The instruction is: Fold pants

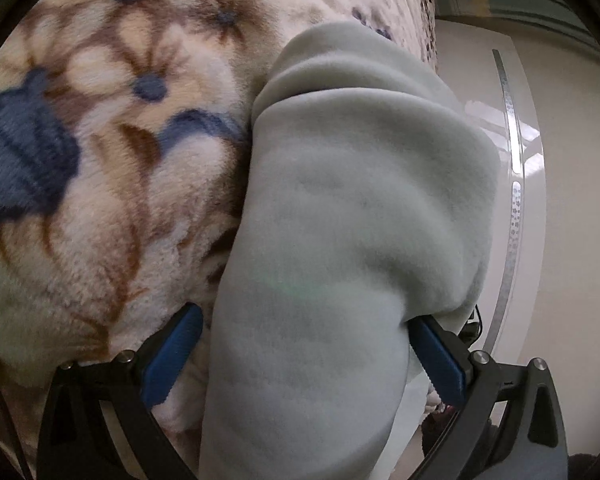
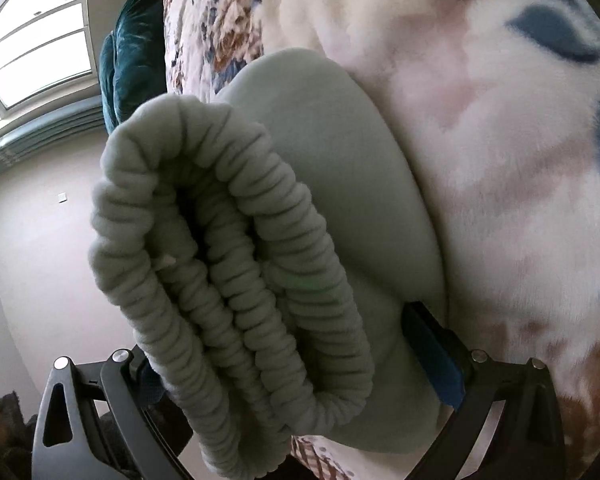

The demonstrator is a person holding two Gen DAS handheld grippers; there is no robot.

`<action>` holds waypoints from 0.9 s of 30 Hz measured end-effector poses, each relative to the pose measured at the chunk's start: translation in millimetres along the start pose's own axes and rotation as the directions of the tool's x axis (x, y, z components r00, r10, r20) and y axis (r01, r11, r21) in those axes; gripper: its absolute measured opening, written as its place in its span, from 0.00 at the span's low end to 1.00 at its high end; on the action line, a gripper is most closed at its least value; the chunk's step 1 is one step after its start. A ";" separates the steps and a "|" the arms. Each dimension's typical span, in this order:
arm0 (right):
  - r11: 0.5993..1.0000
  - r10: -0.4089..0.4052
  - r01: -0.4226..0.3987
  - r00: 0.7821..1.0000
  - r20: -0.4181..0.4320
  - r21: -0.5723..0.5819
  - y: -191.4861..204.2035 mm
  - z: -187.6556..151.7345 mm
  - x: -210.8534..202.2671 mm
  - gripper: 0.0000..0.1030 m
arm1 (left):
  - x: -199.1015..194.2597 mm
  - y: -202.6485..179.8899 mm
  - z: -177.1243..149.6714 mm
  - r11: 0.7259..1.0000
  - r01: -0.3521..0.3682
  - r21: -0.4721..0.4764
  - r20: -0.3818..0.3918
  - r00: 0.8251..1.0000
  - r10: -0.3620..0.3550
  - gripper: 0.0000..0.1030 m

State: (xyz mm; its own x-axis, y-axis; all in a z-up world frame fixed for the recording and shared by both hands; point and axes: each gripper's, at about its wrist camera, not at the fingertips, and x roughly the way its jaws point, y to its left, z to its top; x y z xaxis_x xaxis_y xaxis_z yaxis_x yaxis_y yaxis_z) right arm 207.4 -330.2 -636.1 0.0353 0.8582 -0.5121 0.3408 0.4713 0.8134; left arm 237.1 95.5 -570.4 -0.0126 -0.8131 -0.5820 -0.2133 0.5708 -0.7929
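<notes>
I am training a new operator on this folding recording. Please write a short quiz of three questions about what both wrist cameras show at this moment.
1. True or false: the left gripper has the pale green pants between its blue pads.
2. Which part of the pants bulges in front of the right gripper? A) gathered elastic waistband B) a zipper C) a pocket
3. Fill in: the pants lie against a fluffy ____ blanket.

Key
1. True.
2. A.
3. Floral; it shows blue and brown flowers.
</notes>
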 end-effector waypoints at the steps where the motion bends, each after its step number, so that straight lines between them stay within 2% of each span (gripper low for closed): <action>1: 1.000 0.010 -0.010 1.000 -0.004 -0.001 1.8 1.1 -0.6 1.00 | 0.0 1.1 -1.6 1.000 0.001 -0.002 0.000 1.000 -0.001 1.00; 3: 0.999 0.011 -0.011 1.000 -0.002 -0.031 9.8 -0.8 -4.2 1.00 | -1.3 1.6 -4.0 1.000 0.001 -0.003 0.004 1.000 -0.001 1.00; 6: 0.995 0.066 -0.062 0.997 0.045 -0.076 20.1 -12.2 -19.8 1.00 | 1.9 -1.1 -3.8 1.000 0.000 -0.001 0.010 1.000 0.000 1.00; 9: 0.991 0.074 -0.067 0.996 0.054 -0.118 23.0 -20.6 -15.7 1.00 | 3.4 0.3 -3.5 1.000 0.009 -0.005 0.004 1.000 -0.009 1.00; 12: 0.988 0.129 -0.120 0.987 0.098 -0.095 22.2 -22.2 -21.5 1.00 | -1.8 4.5 -6.4 1.000 0.005 -0.004 -0.004 1.000 -0.005 1.00; 14: 0.987 0.131 -0.116 0.982 0.137 -0.115 25.6 -27.0 -33.1 1.00 | -2.7 6.0 -8.5 1.000 0.004 0.003 -0.005 1.000 -0.004 1.00; 15: 0.988 0.096 -0.078 0.986 0.138 -0.130 28.6 -28.1 -32.6 1.00 | -2.3 6.7 -8.4 1.000 0.006 0.006 -0.007 1.000 -0.006 1.00; 16: 0.985 -0.042 0.062 0.991 0.126 -0.159 33.0 -27.9 -25.0 1.00 | -1.1 6.7 -7.5 1.000 0.009 0.006 -0.007 1.000 -0.009 1.00; 17: 0.954 -0.230 0.242 0.969 0.086 -0.177 32.6 -24.9 -9.5 1.00 | -0.3 6.6 -7.5 1.000 0.006 0.011 -0.010 1.000 -0.006 1.00; 18: 0.934 -0.300 0.306 0.952 0.058 -0.184 30.4 -21.8 0.3 1.00 | 0.7 6.4 -7.7 1.000 0.002 0.019 -0.012 1.000 -0.002 1.00; 19: 0.934 -0.316 0.315 0.949 0.020 -0.166 23.7 -16.4 10.5 1.00 | 0.4 7.2 -8.0 1.000 0.006 0.020 -0.007 1.000 -0.005 1.00; 22: 0.984 -0.163 0.161 0.986 -0.032 -0.073 8.4 0.6 23.0 1.00 | 0.1 10.1 -6.5 1.000 0.020 0.004 -0.009 1.000 -0.020 1.00; 27: 0.997 -0.024 0.022 0.999 -0.023 -0.070 3.3 17.9 38.9 1.00 | 0.9 15.4 -2.2 0.999 0.043 0.003 -0.028 0.999 -0.043 1.00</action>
State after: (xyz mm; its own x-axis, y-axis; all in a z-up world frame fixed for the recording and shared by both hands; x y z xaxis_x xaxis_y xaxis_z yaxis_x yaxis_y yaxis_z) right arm 226.7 -299.0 -658.3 0.0055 0.8512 -0.5247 0.2750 0.5032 0.8192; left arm 231.6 103.3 -582.7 -0.0305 -0.8395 -0.5424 -0.2107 0.5359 -0.8176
